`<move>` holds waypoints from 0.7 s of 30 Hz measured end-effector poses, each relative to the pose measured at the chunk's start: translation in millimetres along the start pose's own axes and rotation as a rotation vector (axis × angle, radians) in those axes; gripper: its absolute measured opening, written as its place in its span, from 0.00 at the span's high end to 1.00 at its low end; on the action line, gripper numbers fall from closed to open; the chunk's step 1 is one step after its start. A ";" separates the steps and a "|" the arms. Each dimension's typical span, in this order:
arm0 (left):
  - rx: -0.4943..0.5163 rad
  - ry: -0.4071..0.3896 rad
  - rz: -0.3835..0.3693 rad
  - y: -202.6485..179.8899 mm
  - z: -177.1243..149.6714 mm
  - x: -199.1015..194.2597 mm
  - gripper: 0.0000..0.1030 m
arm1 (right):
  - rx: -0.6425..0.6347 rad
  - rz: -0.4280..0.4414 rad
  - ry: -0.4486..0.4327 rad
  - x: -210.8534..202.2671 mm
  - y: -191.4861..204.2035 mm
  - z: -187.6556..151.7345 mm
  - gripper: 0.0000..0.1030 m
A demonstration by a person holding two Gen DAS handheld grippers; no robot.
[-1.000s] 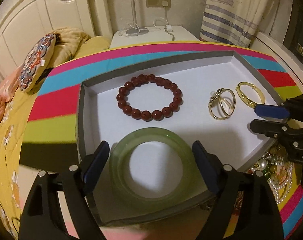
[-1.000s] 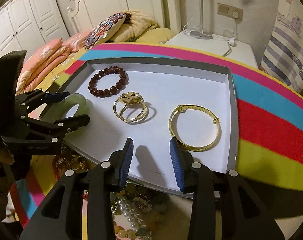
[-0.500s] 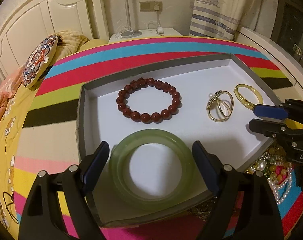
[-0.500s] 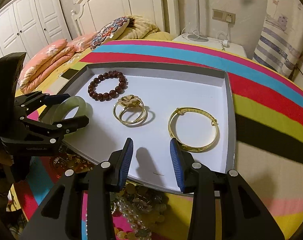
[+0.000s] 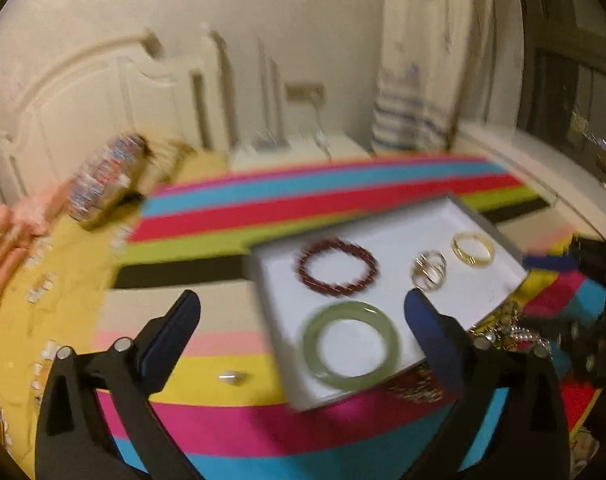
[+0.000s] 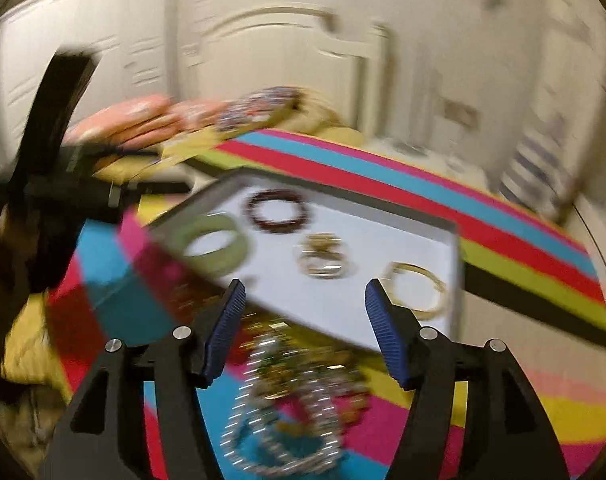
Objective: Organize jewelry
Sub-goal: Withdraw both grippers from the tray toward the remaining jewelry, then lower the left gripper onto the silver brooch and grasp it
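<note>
Risk: both views blurred, left gripper [image 5: 303, 320] and right gripper [image 6: 305, 304] both open and empty, tangled jewelry pile [image 6: 287, 392] below right gripper, tray [image 6: 443, 224] just ahead, so a hasty grab may snag several strands

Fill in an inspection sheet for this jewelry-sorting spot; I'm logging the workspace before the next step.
Surface: striped cloth over a bed, bright bands of colour.
Job's things: white tray holding a red bead bracelet, a green bangle, stacked gold rings and a gold bangle, all lying flat and apart.
Clutter: jewelry pile with pearl strands on the cloth beside the tray; one small pale piece lying alone.
Grippers: left gripper open, empty; right gripper open, empty, above the pile.
Cables: too blurred to tell.
Surroundings: white headboard, pillows, striped curtain; both views motion-blurred.
</note>
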State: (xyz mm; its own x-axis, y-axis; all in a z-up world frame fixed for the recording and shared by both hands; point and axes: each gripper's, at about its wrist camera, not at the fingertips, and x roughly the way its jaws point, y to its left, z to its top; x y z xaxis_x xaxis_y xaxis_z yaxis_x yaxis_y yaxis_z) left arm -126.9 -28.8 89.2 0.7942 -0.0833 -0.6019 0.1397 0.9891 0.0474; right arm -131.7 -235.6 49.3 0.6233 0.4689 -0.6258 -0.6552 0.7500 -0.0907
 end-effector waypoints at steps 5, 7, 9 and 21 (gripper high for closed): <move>-0.088 0.028 0.043 33.0 -33.6 -25.5 0.02 | -0.113 0.038 0.088 21.8 27.0 -9.6 0.54; -0.102 0.056 0.052 41.0 -49.3 -27.3 0.02 | -0.162 0.025 0.120 29.0 37.3 -14.6 0.55; -0.108 0.093 0.045 45.7 -65.6 -28.5 0.02 | -0.219 0.026 0.137 33.6 46.7 -14.0 0.55; -0.051 0.200 -0.020 21.9 -84.4 4.5 0.11 | -0.163 -0.043 0.069 29.0 47.7 -5.9 0.94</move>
State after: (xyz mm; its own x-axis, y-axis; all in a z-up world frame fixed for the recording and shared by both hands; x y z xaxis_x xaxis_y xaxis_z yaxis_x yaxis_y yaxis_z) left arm -170.2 2.8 20.2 0.6575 -0.0825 -0.7489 0.1206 0.9927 -0.0035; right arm -147.4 -189.0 22.3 0.6248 0.4007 -0.6701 -0.6927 0.6804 -0.2391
